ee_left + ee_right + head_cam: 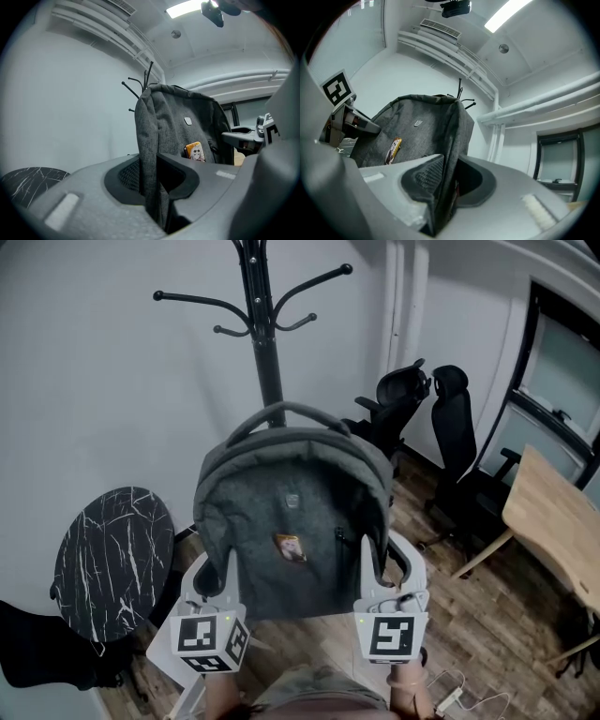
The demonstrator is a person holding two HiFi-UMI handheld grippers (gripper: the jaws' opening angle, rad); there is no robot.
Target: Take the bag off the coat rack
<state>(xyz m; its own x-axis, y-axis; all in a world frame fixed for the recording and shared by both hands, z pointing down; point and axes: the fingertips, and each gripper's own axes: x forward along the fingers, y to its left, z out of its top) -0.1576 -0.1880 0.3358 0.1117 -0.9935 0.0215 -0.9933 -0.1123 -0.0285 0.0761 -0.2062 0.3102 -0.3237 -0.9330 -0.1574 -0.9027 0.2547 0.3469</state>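
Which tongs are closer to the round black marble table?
Left. The left tongs grip the backpack on the side nearest the table; the right tongs grip its opposite side, farther away.

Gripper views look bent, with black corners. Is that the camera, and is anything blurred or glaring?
Left gripper view: fisheye curving, black corners, the ceiling light strip glares white. Right gripper view: same bending, but the grey fabric backpack is sharp. Head view: straighter lines, even light, no glare.

A ceiling strip lamp [187, 8] above the bag [291, 531] gives cool, even light with only soft shadows beneath it. Both gripper views bulge and blacken toward their rims, and the head view dims at its corners.
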